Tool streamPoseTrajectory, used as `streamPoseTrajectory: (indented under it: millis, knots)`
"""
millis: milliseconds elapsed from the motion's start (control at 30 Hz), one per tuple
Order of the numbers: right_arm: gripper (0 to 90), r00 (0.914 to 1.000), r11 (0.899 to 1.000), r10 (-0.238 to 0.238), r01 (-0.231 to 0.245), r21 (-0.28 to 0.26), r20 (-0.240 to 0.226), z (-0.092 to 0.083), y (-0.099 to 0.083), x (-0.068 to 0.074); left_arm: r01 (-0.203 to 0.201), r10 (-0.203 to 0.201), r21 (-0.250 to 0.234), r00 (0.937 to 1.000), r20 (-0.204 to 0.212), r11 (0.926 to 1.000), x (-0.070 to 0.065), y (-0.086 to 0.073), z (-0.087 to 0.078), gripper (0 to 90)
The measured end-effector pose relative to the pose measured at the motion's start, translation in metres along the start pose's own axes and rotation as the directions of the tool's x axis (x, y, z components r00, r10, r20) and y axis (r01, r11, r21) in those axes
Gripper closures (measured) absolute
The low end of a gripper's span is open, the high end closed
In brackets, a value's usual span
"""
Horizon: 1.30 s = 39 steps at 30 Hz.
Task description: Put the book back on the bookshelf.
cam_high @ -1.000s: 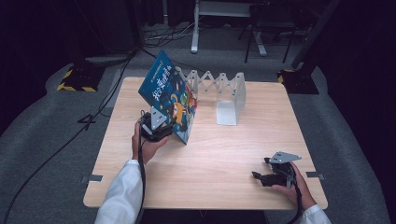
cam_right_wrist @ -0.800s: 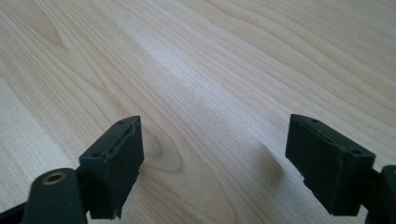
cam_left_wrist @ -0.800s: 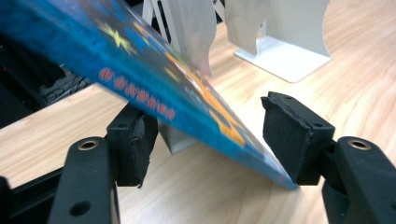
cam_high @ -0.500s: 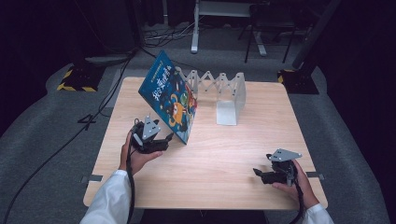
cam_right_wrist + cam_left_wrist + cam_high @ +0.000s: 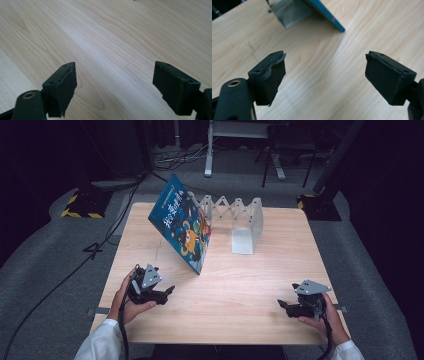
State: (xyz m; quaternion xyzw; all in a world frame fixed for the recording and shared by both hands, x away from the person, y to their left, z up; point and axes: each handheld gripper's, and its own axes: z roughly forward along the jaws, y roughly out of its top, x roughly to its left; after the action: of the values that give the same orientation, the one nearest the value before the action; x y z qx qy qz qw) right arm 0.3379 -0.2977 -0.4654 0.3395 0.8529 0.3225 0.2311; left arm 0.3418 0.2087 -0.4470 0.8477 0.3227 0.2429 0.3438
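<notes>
Now the picture book (image 5: 183, 230) stands tilted on the wooden worktop (image 5: 235, 285), a bit left of the middle and closer to the far edge. Its blue cover with the cartoon animals faces the left near corner, and its top leans back toward the white folding book rack (image 5: 240, 217). The rack stands just behind the book, near the far edge, and the book seems to rest against the rack's left end. The left gripper (image 5: 167, 292) sits near the left near corner, held in the person's left hand (image 5: 127, 302). It is apart from the book, and bare wood lies between them. Its jaws have just been opening, and now they are spread wide with nothing between them. In the left gripper view, the two black pads (image 5: 273, 80) stand far apart over the pale wood, and the book's bottom corner (image 5: 338, 26) pokes in at the top, with a grey plate of the rack (image 5: 290, 12) beside it. The right gripper (image 5: 286, 306) is near the right near corner, held in the right hand (image 5: 327, 317), well apart from the book and the rack. Its jaws are wide apart too, and they hold nothing. In the right gripper view, plain wood grain lies between its pads (image 5: 62, 87).
</notes>
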Motion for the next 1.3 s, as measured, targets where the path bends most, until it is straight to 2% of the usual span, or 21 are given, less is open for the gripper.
streamPoseTrajectory:
  millis: [233,400,500,633,800,867,967,1000,1033,1067,1100,1133,1167,1300]
  knots:
    - [20.4,0.9997,1.000,0.009,-0.009,0.005,0.023,-0.008,-0.014,-0.006,-0.030,0.032,0.057,0.9986,-0.042,0.9979,-0.003,-0.020,-0.010,17.3]
    - [21.5,0.9992,1.000,0.009,-0.010,0.025,0.040,-0.012,-0.025,-0.010,-0.016,0.021,0.080,0.9982,-0.057,0.9967,-0.004,-0.033,-0.012,17.3]
    - [21.5,0.9982,0.999,0.029,-0.030,0.028,0.052,-0.016,-0.036,-0.014,-0.026,0.032,0.105,0.9975,-0.063,0.9941,-0.006,-0.041,-0.013,17.3]
    - [21.0,0.9966,0.998,0.063,-0.064,0.018,0.053,-0.021,-0.051,-0.019,-0.017,0.025,0.123,0.9976,-0.065,0.9923,-0.007,-0.052,-0.015,17.2]
    - [19.9,0.9914,0.994,0.113,-0.113,0.003,0.067,-0.024,-0.070,-0.026,0.041,-0.034,0.116,0.9976,-0.060,0.9925,-0.003,-0.067,-0.020,17.2]
    - [19.6,0.9871,0.988,0.154,-0.153,-0.017,0.045,-0.025,-0.077,-0.030,0.069,-0.064,0.105,0.9967,-0.050,0.9921,-0.001,-0.074,-0.022,17.2]
    - [18.3,0.9780,0.979,0.202,-0.201,-0.028,0.051,-0.026,-0.087,-0.035,0.082,-0.076,0.122,0.9958,-0.050,0.9892,0.003,-0.083,-0.022,17.2]
    - [18.6,0.9718,0.973,0.230,-0.229,-0.029,0.051,-0.026,-0.090,-0.038,0.095,-0.090,0.125,0.9949,-0.046,0.9877,0.004,-0.085,-0.021,17.2]
    - [18.6,0.9658,0.967,0.253,-0.251,-0.027,0.059,-0.026,-0.090,-0.039,0.110,-0.105,0.127,0.9934,-0.045,0.9858,0.006,-0.089,-0.020,17.2]
    - [18.3,0.9608,0.963,0.270,-0.269,-0.024,0.062,-0.026,-0.091,-0.041,0.138,-0.137,0.101,0.9903,-0.026,0.9852,0.008,-0.093,-0.019,16.8]
    - [18.0,0.9562,0.958,0.287,-0.286,-0.020,0.057,-0.025,-0.091,-0.042,0.172,-0.173,0.088,0.9850,-0.006,0.9811,0.011,-0.097,-0.020,16.7]
    - [17.8,0.9566,0.958,0.286,-0.285,-0.018,0.057,-0.025,-0.091,-0.042,0.213,-0.215,0.098,0.9763,0.018,0.9722,0.014,-0.099,-0.020,16.8]
    - [17.5,0.9577,0.959,0.283,-0.282,-0.017,0.053,-0.025,-0.090,-0.042,0.240,-0.243,0.101,0.9696,0.025,0.9656,0.016,-0.101,-0.020,16.7]
    - [17.4,0.9587,0.960,0.280,-0.280,-0.018,0.049,-0.025,-0.091,-0.042,0.244,-0.246,0.102,0.9690,0.017,0.9646,0.016,-0.101,-0.021,17.1]
